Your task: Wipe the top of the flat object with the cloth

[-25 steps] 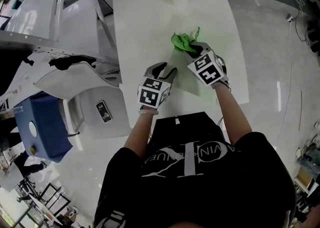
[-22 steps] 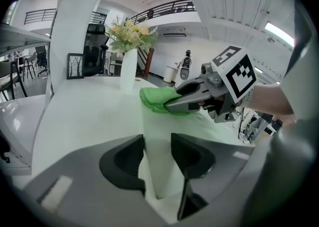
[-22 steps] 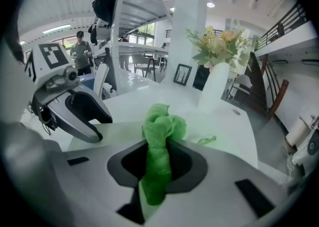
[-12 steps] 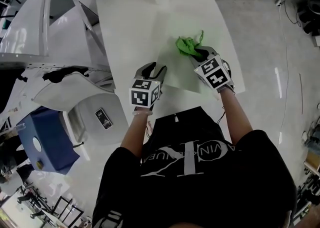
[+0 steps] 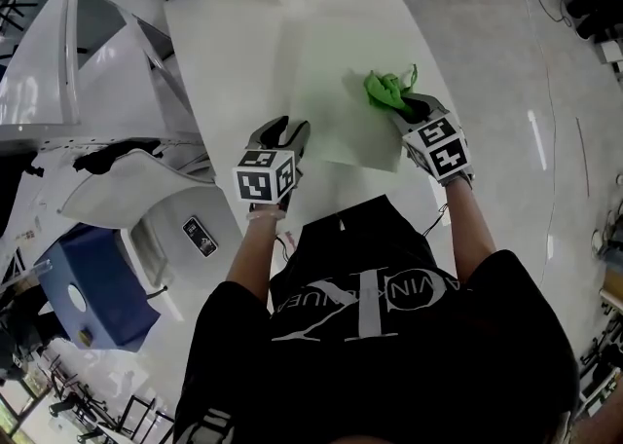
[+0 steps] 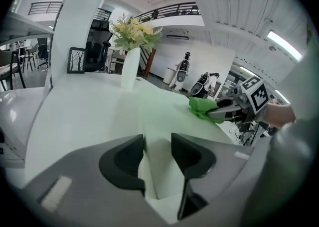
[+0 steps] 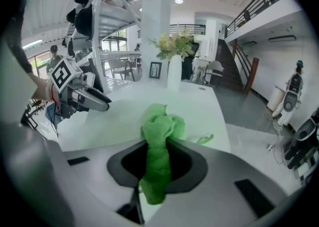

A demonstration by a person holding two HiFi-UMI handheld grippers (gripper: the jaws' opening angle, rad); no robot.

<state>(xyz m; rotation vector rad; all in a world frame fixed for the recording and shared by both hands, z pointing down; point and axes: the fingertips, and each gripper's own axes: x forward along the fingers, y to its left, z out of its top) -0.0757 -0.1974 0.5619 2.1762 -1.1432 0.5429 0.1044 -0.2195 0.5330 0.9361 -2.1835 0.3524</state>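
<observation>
Nearest the wearer, low in the head view, sit 2 hand-held grippers, each with its marker cube. The left gripper (image 5: 285, 128), left of centre, has its jaws partway apart, and in its own view only the near edge of the flat sheet (image 5: 336, 72) and bare table show in the gap — nothing is pinched; whether its tips touch the surface cannot be told. The right gripper (image 5: 411, 106), right of centre, is closed on the 1 green cloth (image 5: 386, 90): in its own view the cloth (image 7: 160, 136) is squeezed into a bunched rope between the pads, one end hanging below the jaws and the rest bulging out ahead of them onto the sheet. That 1 flat sheet — pale green, rectangular — lies on the white table (image 5: 224, 43) at the centre of the head view, and the cloth rests near its right edge, well apart from the left gripper. Farther off, at the top of the frame, stand 1 white vase of flowers (image 6: 130, 69) and 1 small framed picture (image 6: 76, 60) to its left.
</observation>
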